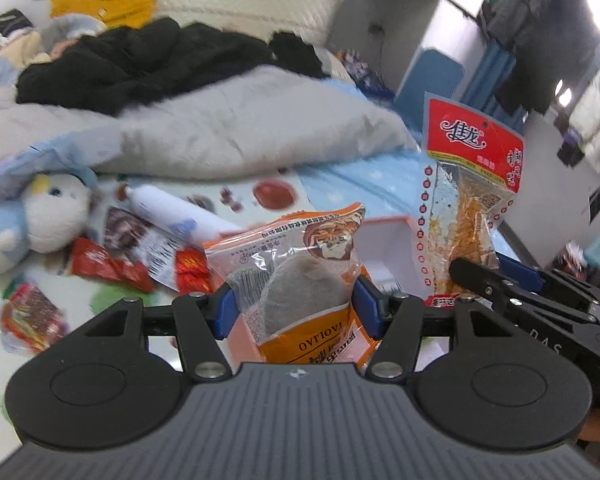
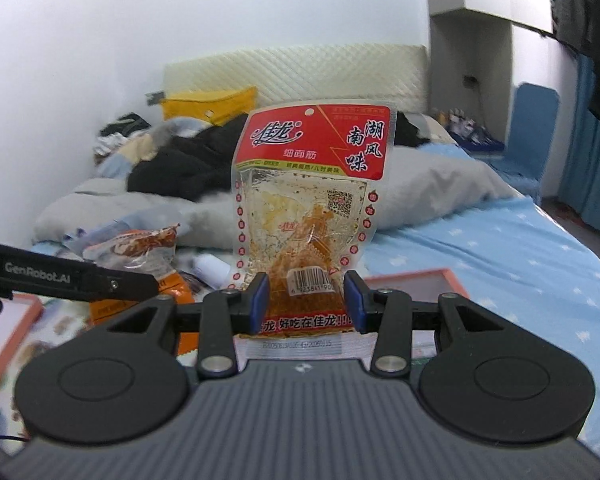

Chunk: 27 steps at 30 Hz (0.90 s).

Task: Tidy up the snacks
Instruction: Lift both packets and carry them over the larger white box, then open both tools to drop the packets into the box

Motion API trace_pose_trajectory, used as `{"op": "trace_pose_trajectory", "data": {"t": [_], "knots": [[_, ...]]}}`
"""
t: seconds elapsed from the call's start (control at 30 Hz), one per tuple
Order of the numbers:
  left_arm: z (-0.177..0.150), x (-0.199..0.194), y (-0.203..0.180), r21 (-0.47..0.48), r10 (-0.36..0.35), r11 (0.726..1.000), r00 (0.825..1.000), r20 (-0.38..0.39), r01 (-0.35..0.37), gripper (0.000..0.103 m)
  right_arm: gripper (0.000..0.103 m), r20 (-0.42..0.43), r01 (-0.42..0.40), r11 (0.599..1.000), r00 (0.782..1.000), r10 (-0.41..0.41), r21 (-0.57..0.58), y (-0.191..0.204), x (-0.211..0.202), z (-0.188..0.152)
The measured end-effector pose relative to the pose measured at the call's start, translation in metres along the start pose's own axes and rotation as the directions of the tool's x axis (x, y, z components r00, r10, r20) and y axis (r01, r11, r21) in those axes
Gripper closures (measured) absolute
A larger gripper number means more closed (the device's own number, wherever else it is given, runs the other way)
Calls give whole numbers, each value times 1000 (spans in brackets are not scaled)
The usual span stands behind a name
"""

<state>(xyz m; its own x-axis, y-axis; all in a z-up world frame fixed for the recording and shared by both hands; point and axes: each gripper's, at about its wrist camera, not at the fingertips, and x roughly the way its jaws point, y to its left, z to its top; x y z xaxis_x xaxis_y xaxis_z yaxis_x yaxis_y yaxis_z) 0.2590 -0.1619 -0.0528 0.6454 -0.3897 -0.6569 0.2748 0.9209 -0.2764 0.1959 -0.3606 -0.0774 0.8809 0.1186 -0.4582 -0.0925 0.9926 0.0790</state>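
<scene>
My left gripper [image 1: 296, 308] is shut on an orange snack packet [image 1: 300, 276] with a clear window showing a grey round cake; its blue pads press both sides. My right gripper [image 2: 306, 300] is shut on the lower end of a red-topped clear packet of spicy strips [image 2: 312, 200], which stands upright. In the left wrist view that red packet [image 1: 468, 184] rises at the right, held by the right gripper [image 1: 496, 272]. Just behind both packets lies an open pink-rimmed white box [image 1: 384, 240]. In the right wrist view the orange packet [image 2: 140, 252] and the left gripper's finger [image 2: 72, 278] show at the left.
Several loose snack packets [image 1: 112, 264], a white tube [image 1: 176, 212] and a plush toy [image 1: 32, 220] lie on the bed at left. A grey duvet [image 1: 228, 132] and black clothing [image 1: 140, 60] are piled behind. The blue star sheet [image 2: 500, 256] stretches right, with the box's pink rim [image 2: 416, 276] on it.
</scene>
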Motion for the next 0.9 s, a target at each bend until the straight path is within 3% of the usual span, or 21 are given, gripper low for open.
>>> {"op": "trace_pose_trajectory", "data": {"t": [0.27,0.57,0.6,0.67,0.73,0.9], "knots": [[-16,66,-28,38,-14,999,989,-146,20,39,59,-104,61,998,993,-57,36,-38,25,-35],[-29,94,-37,60,8,998,980,-201,4,38,57,-207,136,989,971,-121,56,-61,47,-68],[-30,95,-36,57,5,998,979,-205,7,34,52,-218,138,989,968,-122,56,-65,50,-69],[-31,98,-36,53,5,999,975,-220,7,22,27,-224,146,988,966,-131,55,-65,50,-74],[-32,98,-36,61,29,998,977,-213,-16,13,25,-224,152,987,965,-137,51,-64,49,-76],[-30,93,-36,66,26,998,979,-202,-13,13,25,-201,137,987,972,-117,86,-67,43,-73]]}}
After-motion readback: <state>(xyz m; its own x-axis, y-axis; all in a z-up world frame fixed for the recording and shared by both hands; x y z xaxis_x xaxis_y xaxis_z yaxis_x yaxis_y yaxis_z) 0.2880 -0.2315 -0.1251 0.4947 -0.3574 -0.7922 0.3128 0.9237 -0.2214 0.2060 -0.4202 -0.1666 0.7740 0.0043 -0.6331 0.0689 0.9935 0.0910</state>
